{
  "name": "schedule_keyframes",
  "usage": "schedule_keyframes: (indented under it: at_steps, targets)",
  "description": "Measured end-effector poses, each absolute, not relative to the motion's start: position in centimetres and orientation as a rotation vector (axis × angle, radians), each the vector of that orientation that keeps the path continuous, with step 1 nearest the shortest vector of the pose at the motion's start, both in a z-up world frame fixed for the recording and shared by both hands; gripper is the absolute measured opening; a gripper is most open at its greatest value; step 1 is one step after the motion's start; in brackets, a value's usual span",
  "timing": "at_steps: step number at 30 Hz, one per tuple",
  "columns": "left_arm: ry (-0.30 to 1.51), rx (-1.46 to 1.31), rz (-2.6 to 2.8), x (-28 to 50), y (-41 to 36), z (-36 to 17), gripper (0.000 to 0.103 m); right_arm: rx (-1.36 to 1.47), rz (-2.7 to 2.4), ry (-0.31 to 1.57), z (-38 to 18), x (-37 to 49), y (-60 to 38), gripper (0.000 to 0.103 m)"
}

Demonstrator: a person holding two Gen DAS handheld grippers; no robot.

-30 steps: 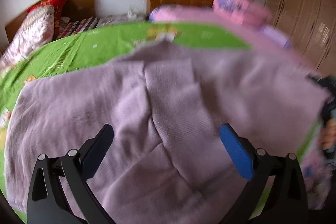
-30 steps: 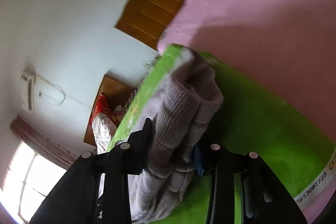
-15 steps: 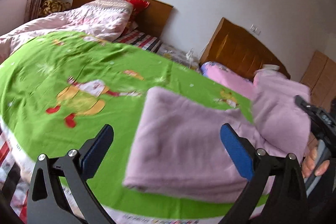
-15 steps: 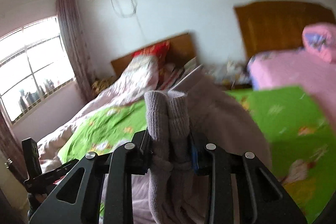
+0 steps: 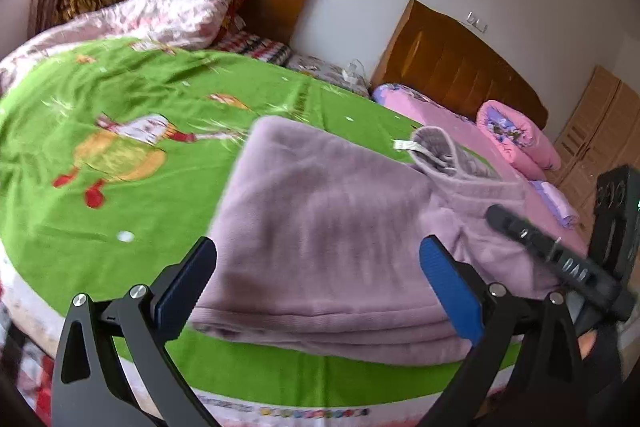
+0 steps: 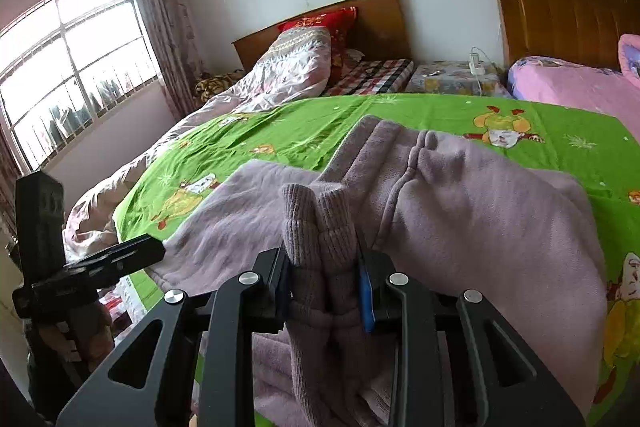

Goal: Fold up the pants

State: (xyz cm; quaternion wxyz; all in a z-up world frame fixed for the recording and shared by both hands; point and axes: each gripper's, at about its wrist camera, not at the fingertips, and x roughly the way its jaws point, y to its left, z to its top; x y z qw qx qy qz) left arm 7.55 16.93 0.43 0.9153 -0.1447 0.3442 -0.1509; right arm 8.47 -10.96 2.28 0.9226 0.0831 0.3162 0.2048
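1. Left wrist view: lilac fleece pants (image 5: 320,239) lay on the green sheet (image 5: 132,187), folded into a stack w/ layered edges at 6 o'clock; waistband (image 5: 436,151) stood loose at 1 o'clock. Fold looked mostly done, final lay-down left. Left gripper (image 5: 320,291) was spread wide, holding nothing, hovering near the stack's edge.
2. Right wrist view: right gripper (image 6: 324,283) was pinched on ribbed cuffs (image 6: 316,223), both bunched upright btwn the jaws; rest of the pants draped toward 3 o'clock.

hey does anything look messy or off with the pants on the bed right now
Yes. The lilac pants are folded flat on the green sheet, but the waistband end stands bunched up, and the right gripper pinches two ribbed cuffs off the sheet.
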Motion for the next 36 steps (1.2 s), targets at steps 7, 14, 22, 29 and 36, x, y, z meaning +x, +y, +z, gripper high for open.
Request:
schedule_keyframes:
  at_steps: [7,14,22,29,36]
  targets:
    - [0.892,-0.604,-0.761,13.9,12.2,1.6,0.101,0.134,0.436,0.61,2.4,7.4,-10.6,0.029]
    - [1.219,-0.649,-0.923,20.7,4.6,-1.0,0.101,0.014,0.389,0.557,2.7,5.6,-9.3,0.029]
    - [1.257,-0.486,-0.864,21.0,0.2,-0.9,0.087,0.014,0.433,0.579,2.6,5.0,-10.3,0.044]
    - [1.28,-0.45,-0.801,21.9,0.8,-1.7,0.081,0.138,0.364,0.438,6.3,-2.1,-20.2,0.089]
    - [1.287,-0.488,-0.814,22.2,1.4,-2.4,0.088,0.242,0.134,0.61,1.8,-7.5,-27.6,0.089]
